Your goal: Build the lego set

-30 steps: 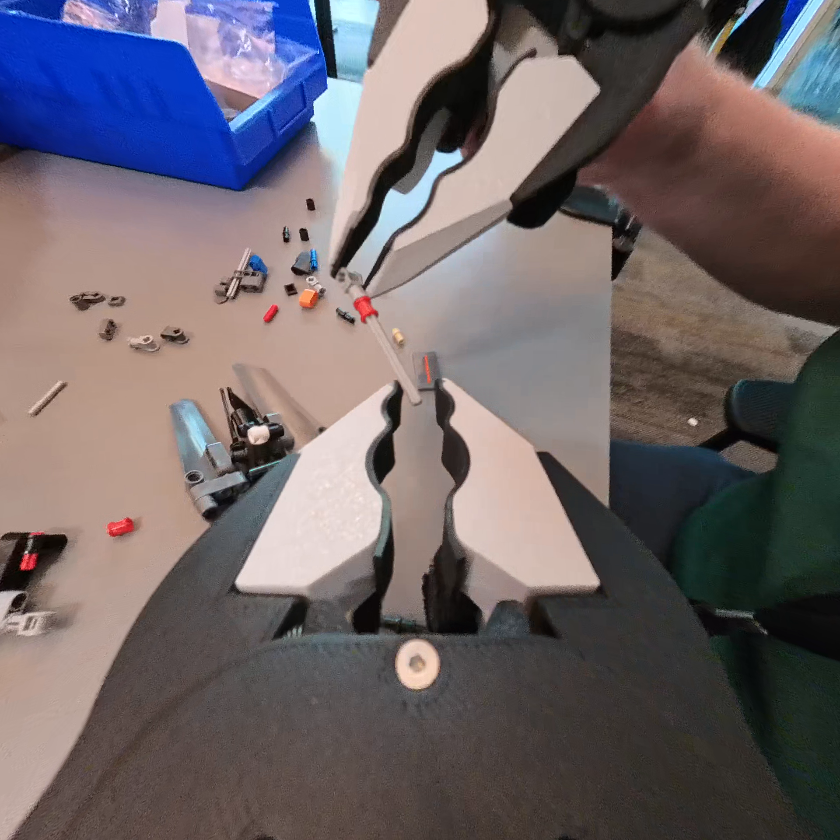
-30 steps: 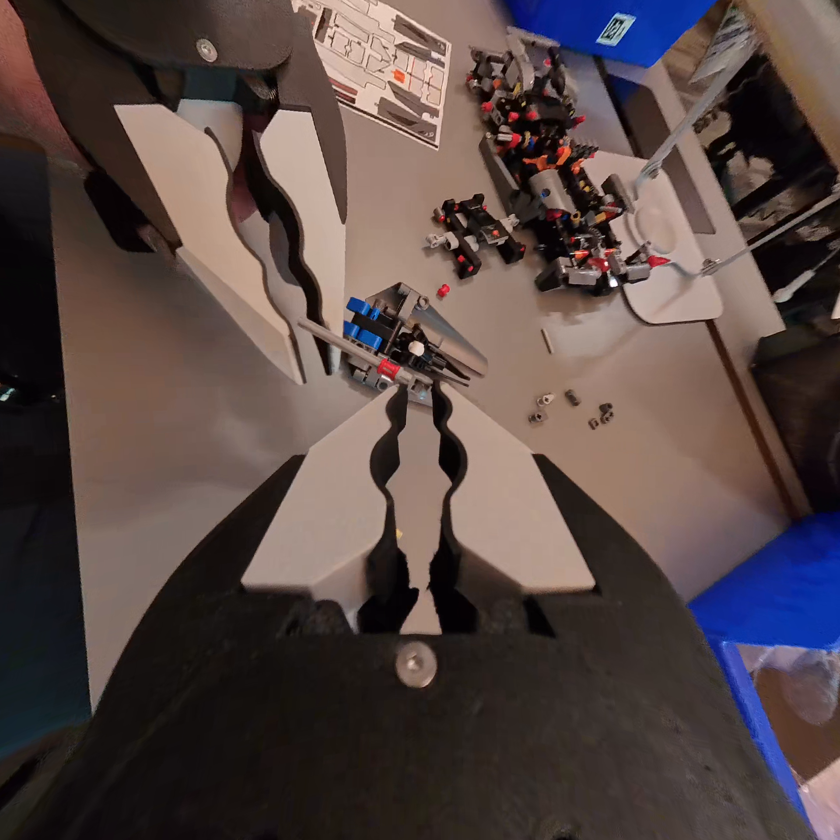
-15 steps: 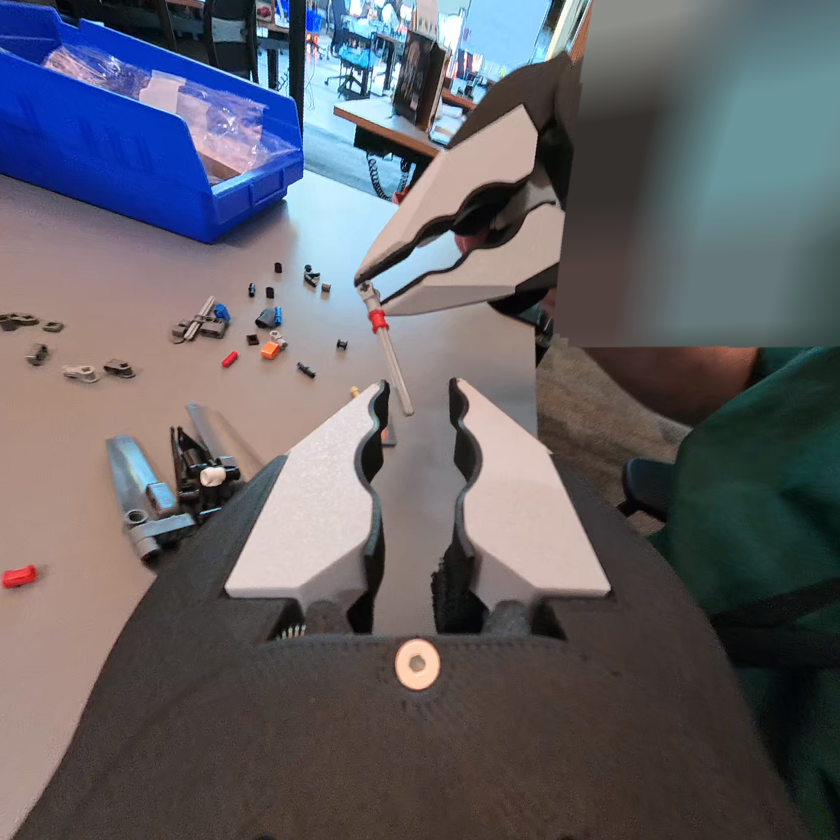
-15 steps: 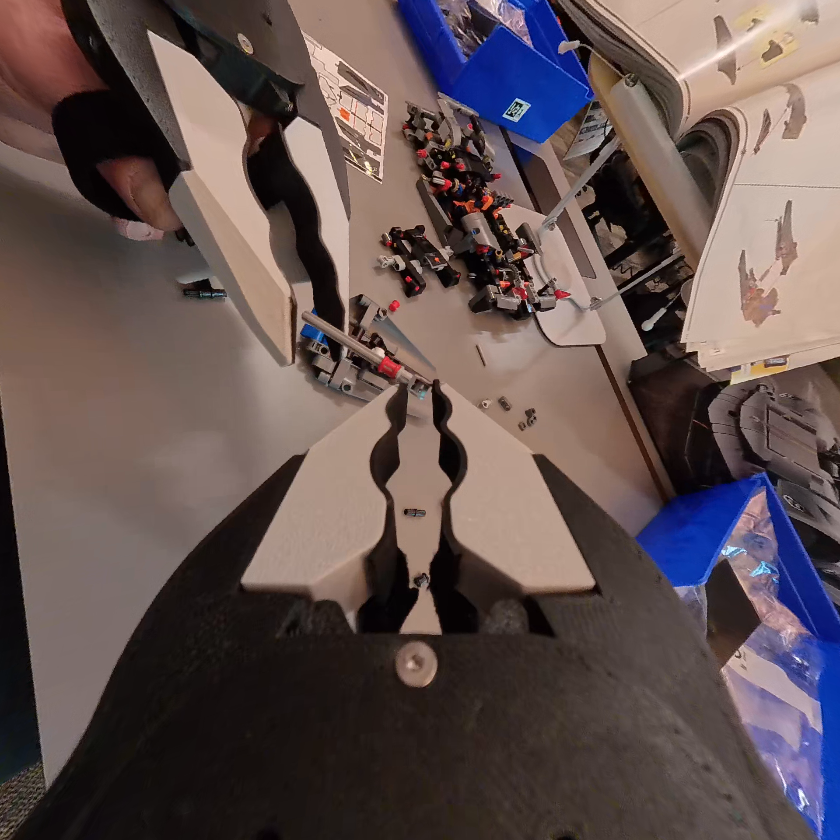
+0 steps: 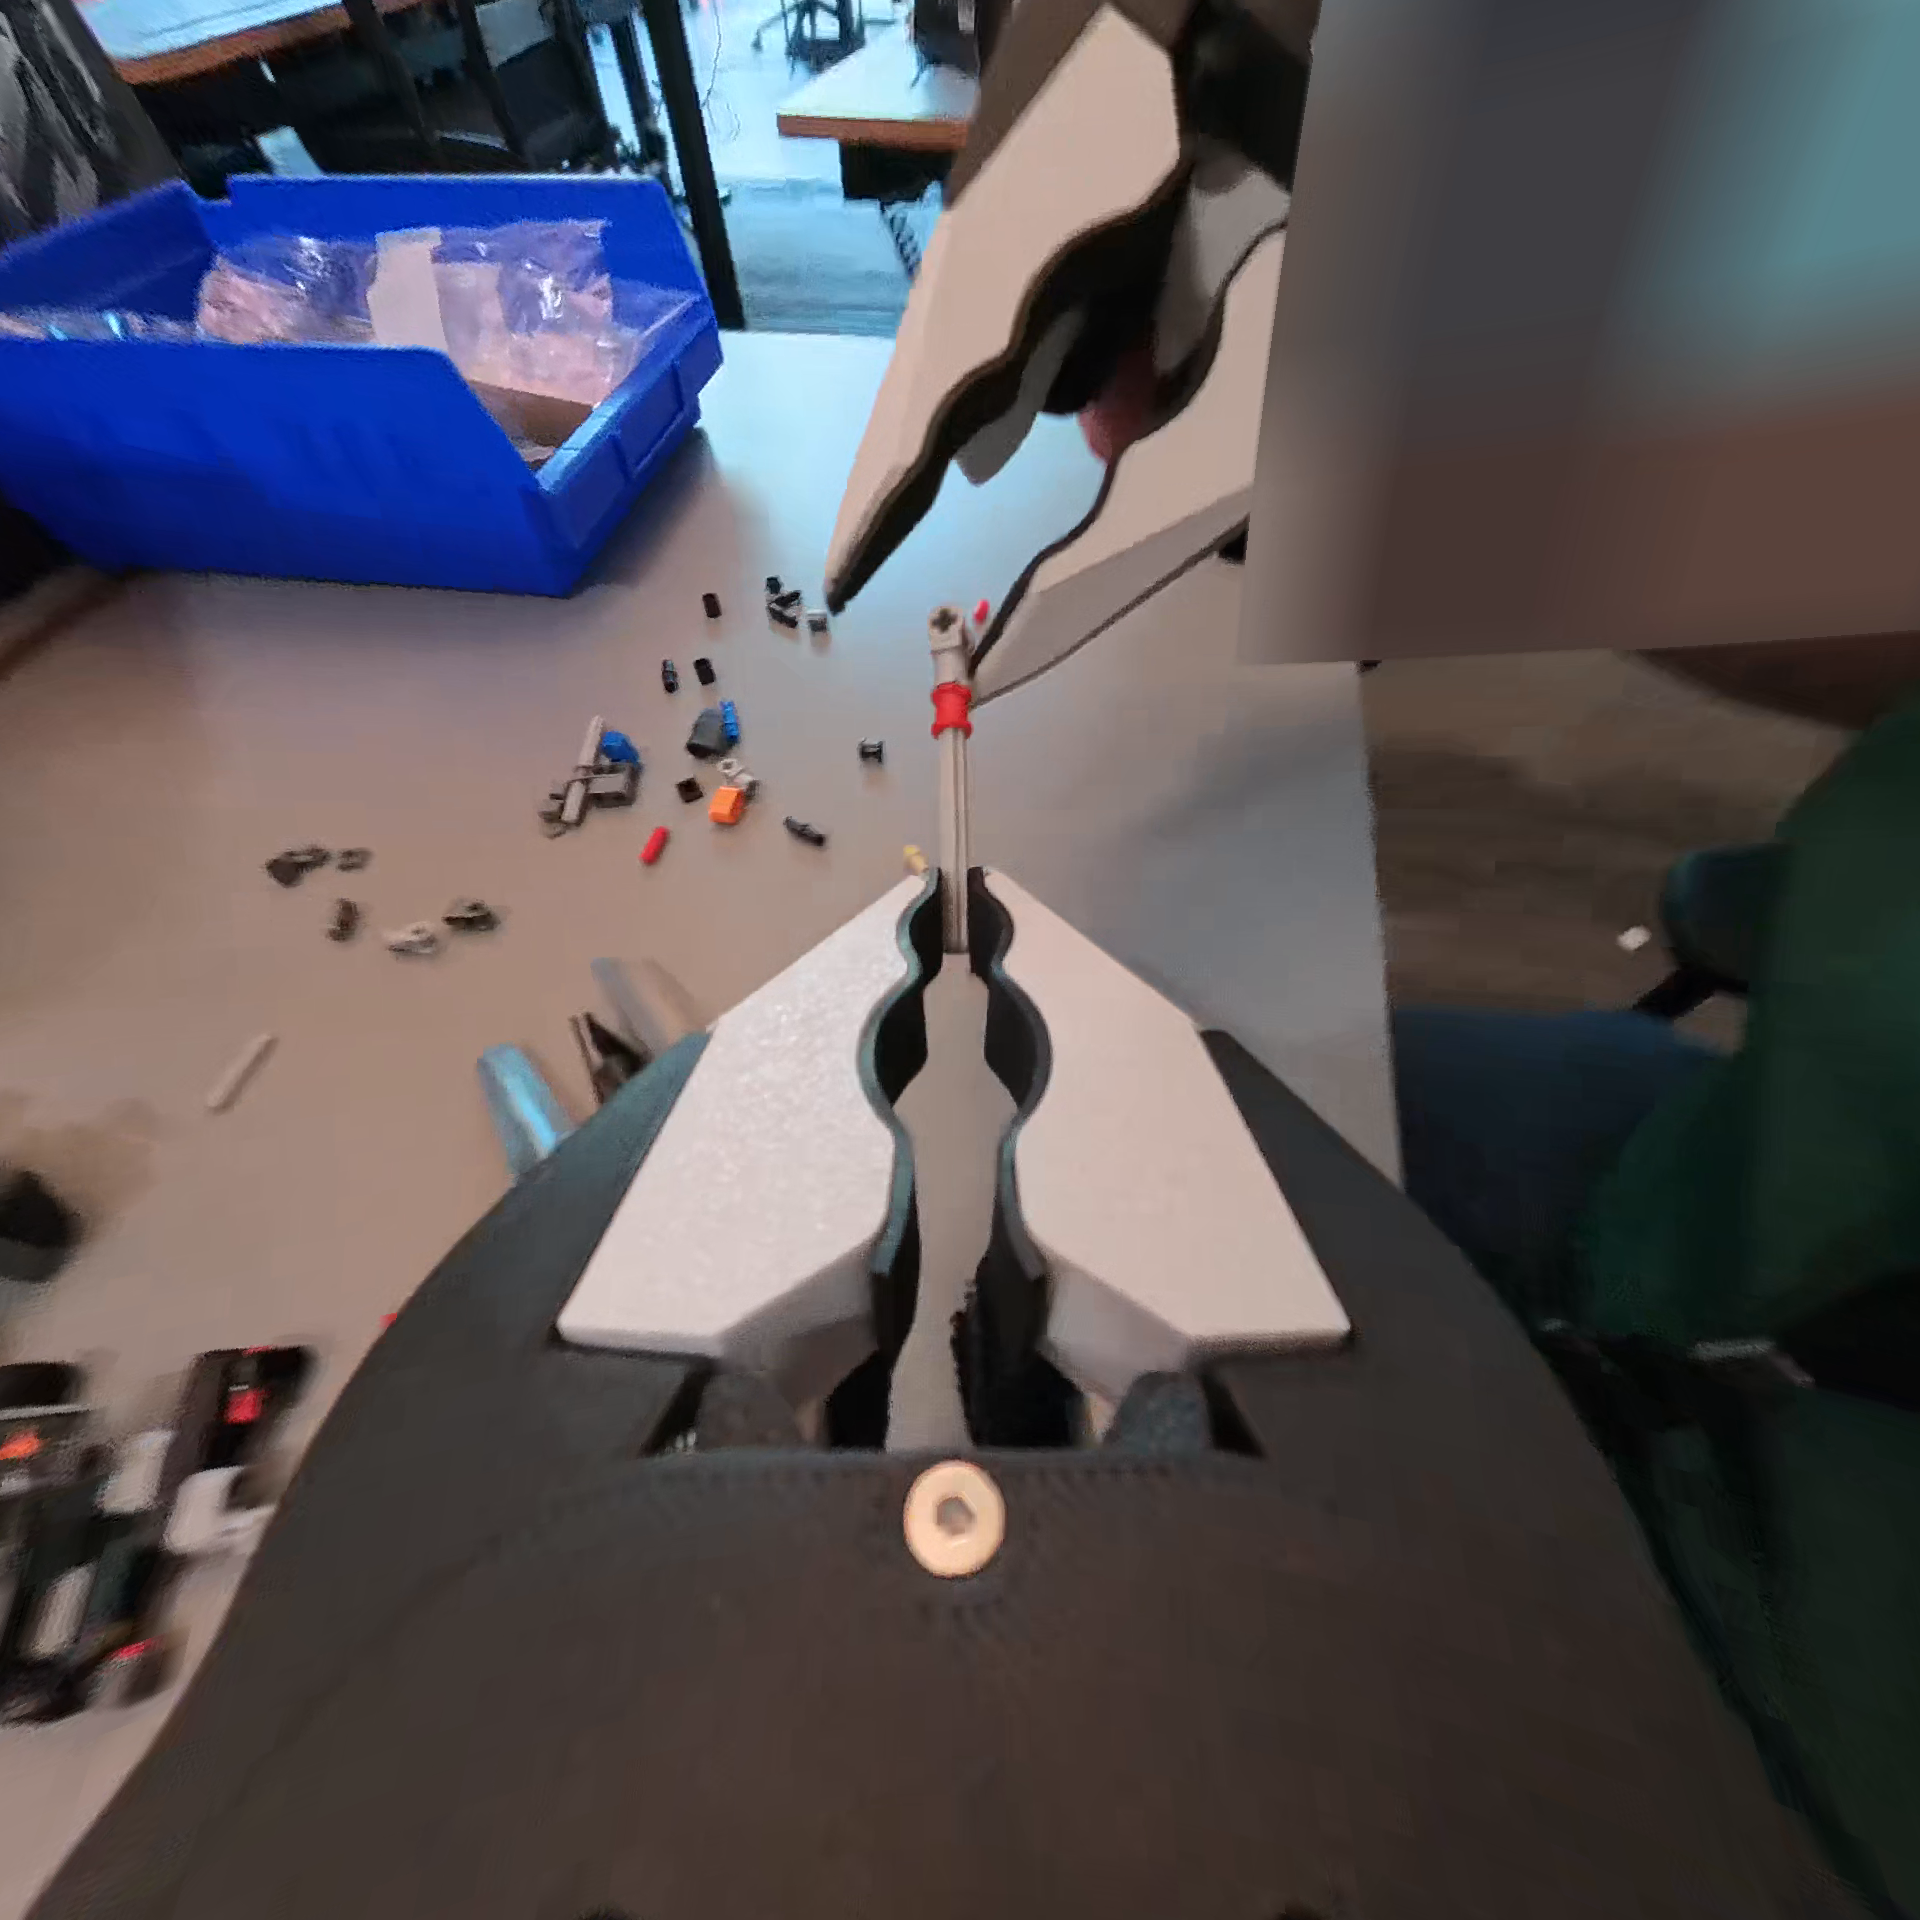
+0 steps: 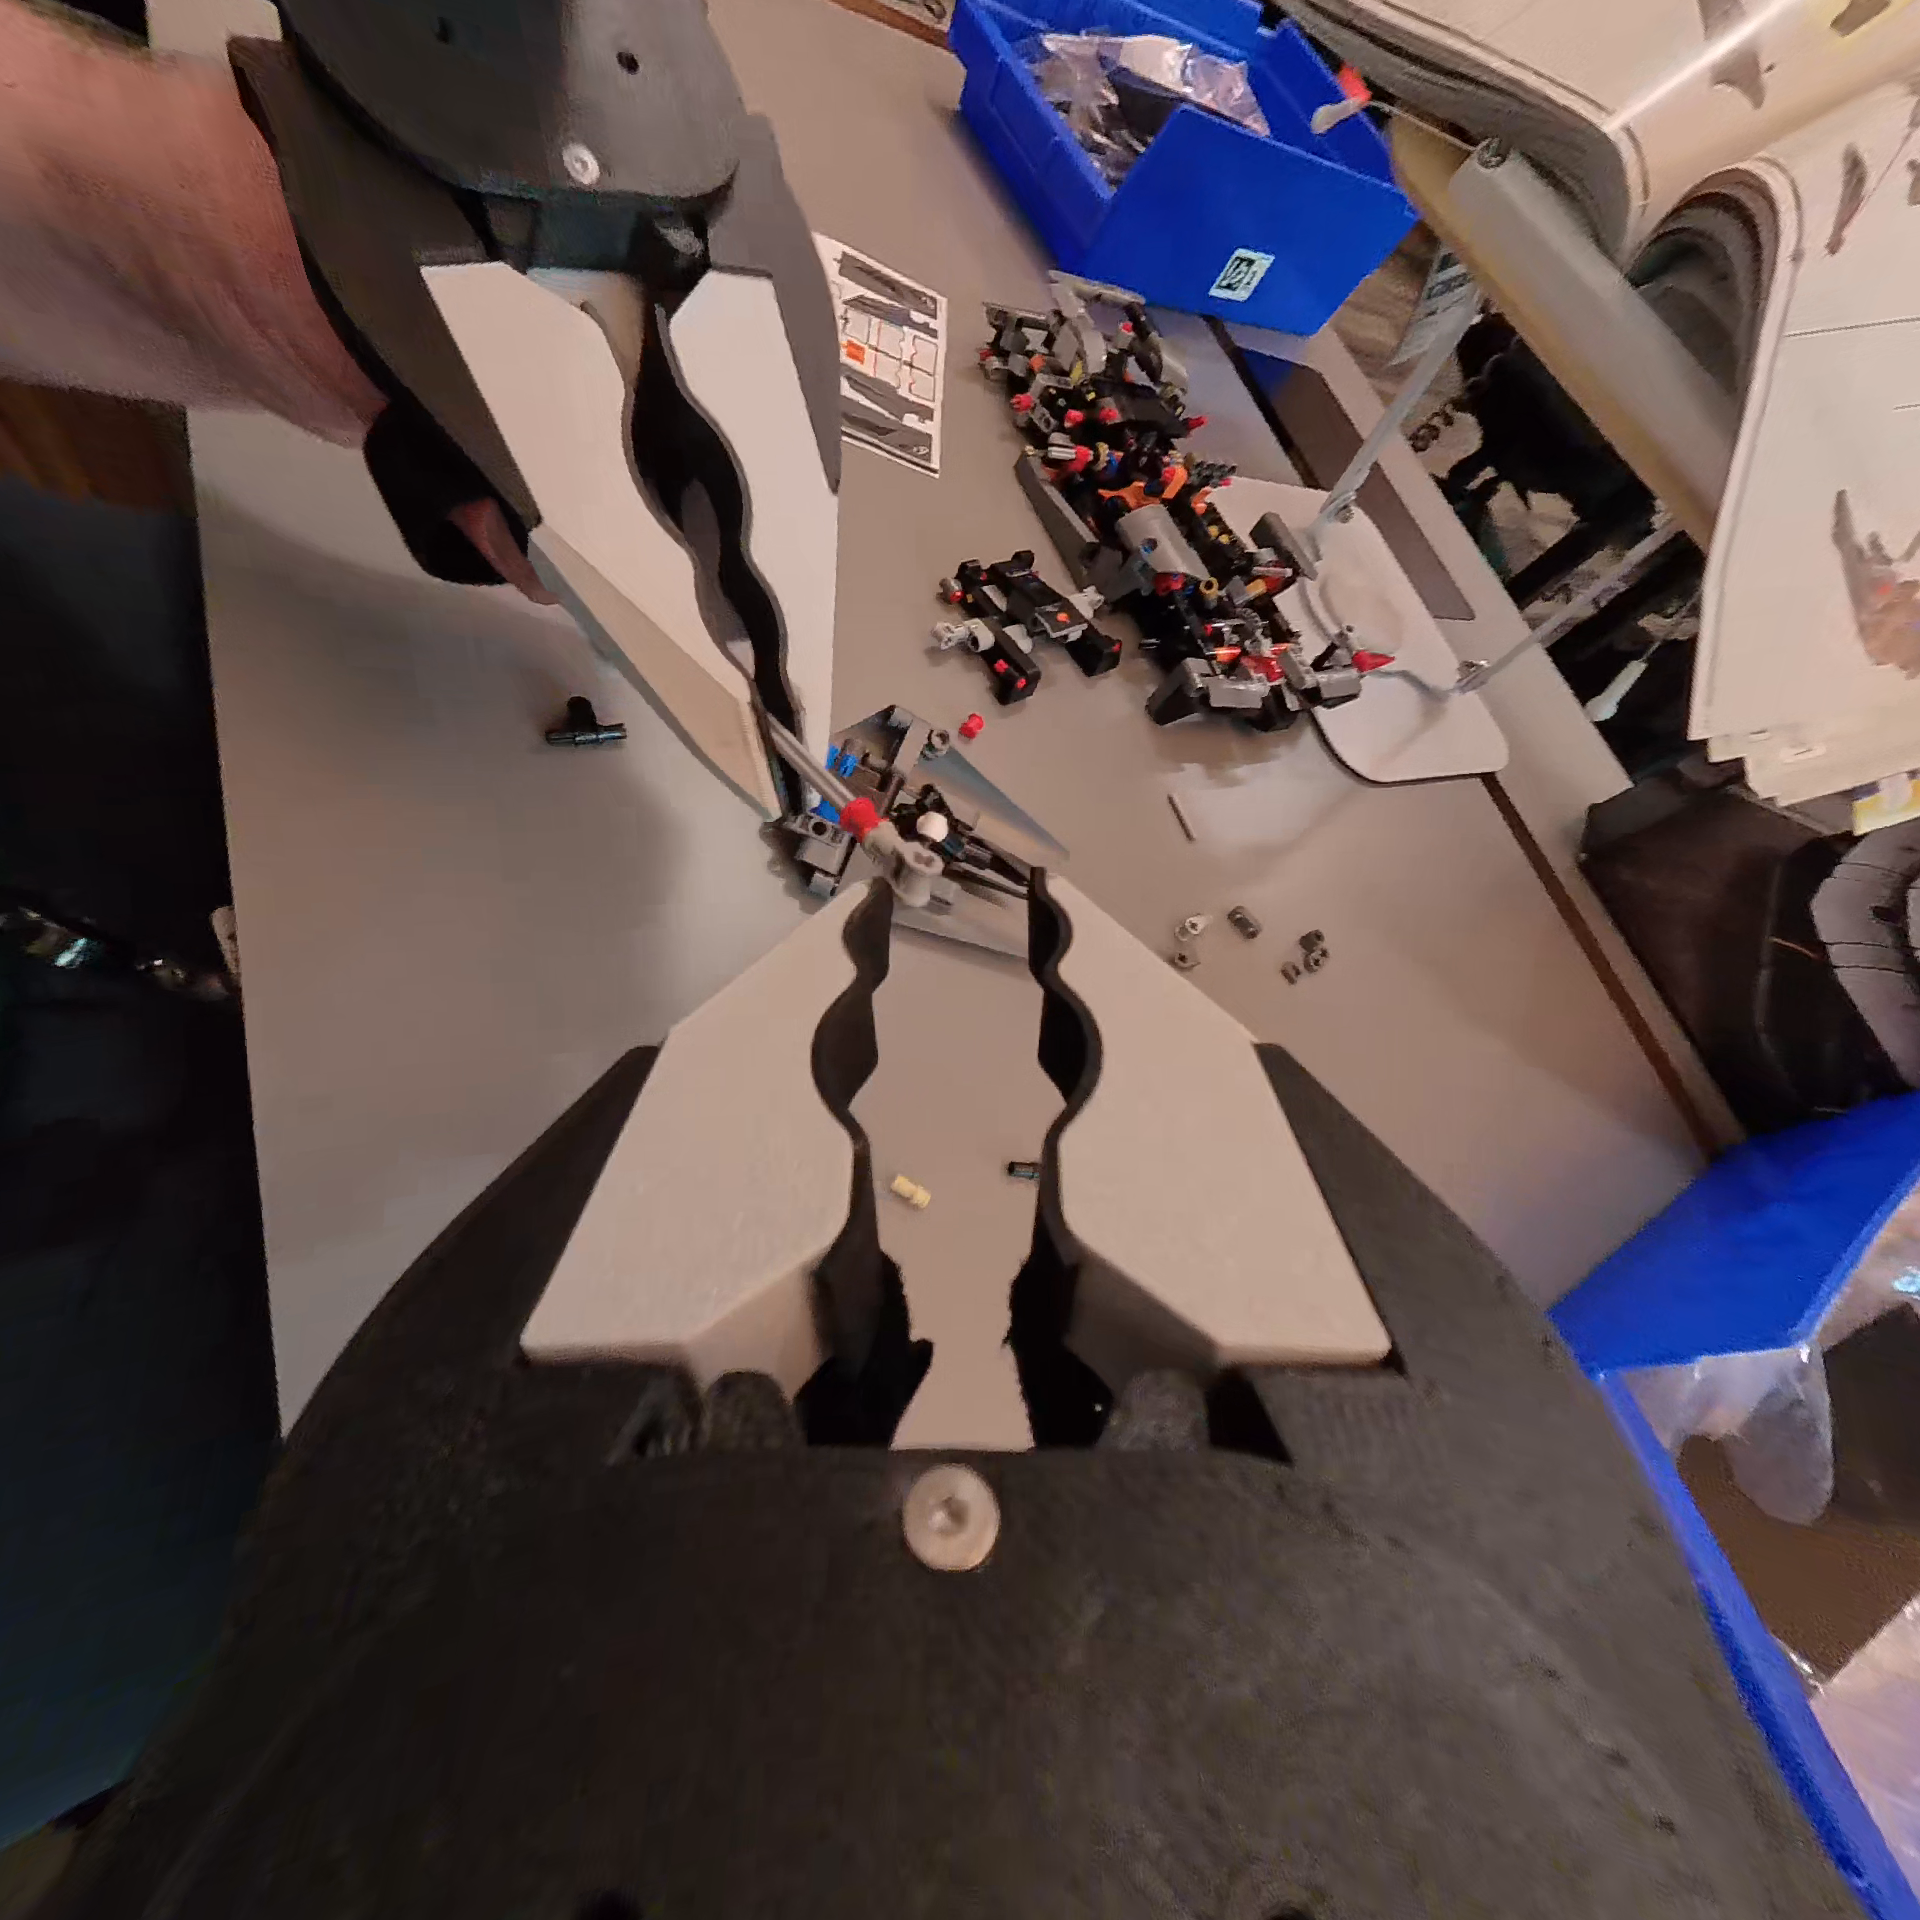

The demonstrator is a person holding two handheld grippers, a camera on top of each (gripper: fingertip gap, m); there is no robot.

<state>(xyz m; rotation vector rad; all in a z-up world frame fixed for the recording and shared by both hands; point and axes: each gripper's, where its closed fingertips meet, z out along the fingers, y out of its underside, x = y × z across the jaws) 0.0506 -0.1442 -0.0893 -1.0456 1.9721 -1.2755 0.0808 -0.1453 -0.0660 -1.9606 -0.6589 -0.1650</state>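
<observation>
A thin grey axle (image 5: 953, 821) carrying a red bushing (image 5: 950, 711) near one end is held in the air above the grey table (image 5: 312, 707). Its lower end is pinched between the tips of the left gripper (image 5: 954, 902), whose jaws are clenched on it. The far end, with a small grey connector (image 6: 912, 860), lies beside one fingertip of the right gripper (image 6: 956, 904). That gripper's jaws stand apart, released, with nothing clamped between them; whether the fingertip touches the connector cannot be told.

In the right wrist view the axle runs diagonally from the tip of the left gripper down to the right gripper's left finger. Beneath it on the table lies a small wedge-shaped sub-assembly (image 6: 935, 821) of grey, black and blue parts. Farther off sits a larger, partly built model (image 6: 1143, 520) in black and grey with red and orange pins, and a smaller black module (image 6: 1023, 623) beside it. A printed sticker sheet (image 6: 891, 353) lies flat near the model.

Loose small pieces (image 5: 707, 748) are scattered over the table in the left wrist view. A blue bin (image 5: 343, 416) holding clear plastic bags stands at the table's far side. An open instruction booklet (image 6: 1818, 416) is propped at the right edge.
</observation>
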